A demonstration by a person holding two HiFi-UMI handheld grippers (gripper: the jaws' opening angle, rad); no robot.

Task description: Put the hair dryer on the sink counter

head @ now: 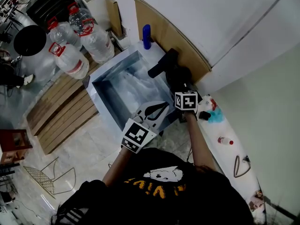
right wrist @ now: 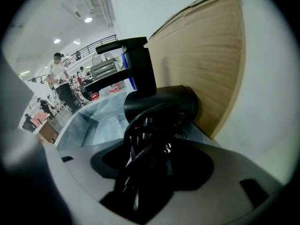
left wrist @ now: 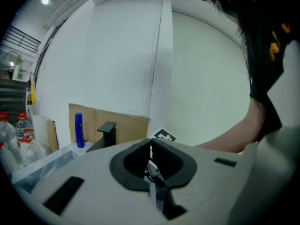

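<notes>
The black hair dryer [head: 180,76] lies on the sink counter [head: 212,134] beside the black faucet [head: 161,64], close to the cardboard sheet [head: 164,32]. My right gripper [head: 182,86] is right over it. In the right gripper view the hair dryer [right wrist: 161,104] and its coiled cord fill the gap of the right gripper [right wrist: 154,139], whose jaws stand wide; the pads are hidden. My left gripper [head: 157,110] hovers at the sink's near edge and holds nothing. In its own view the left gripper [left wrist: 152,165] shows only its grey body, so its jaws' state is unclear.
The steel sink [head: 101,81] is left of the dryer, with a blue bottle [head: 146,36] at its far corner. Large water bottles [head: 75,41] stand on the floor beyond. A blue cloth [head: 216,116] and a small red-capped bottle [head: 225,140] lie on the counter to the right.
</notes>
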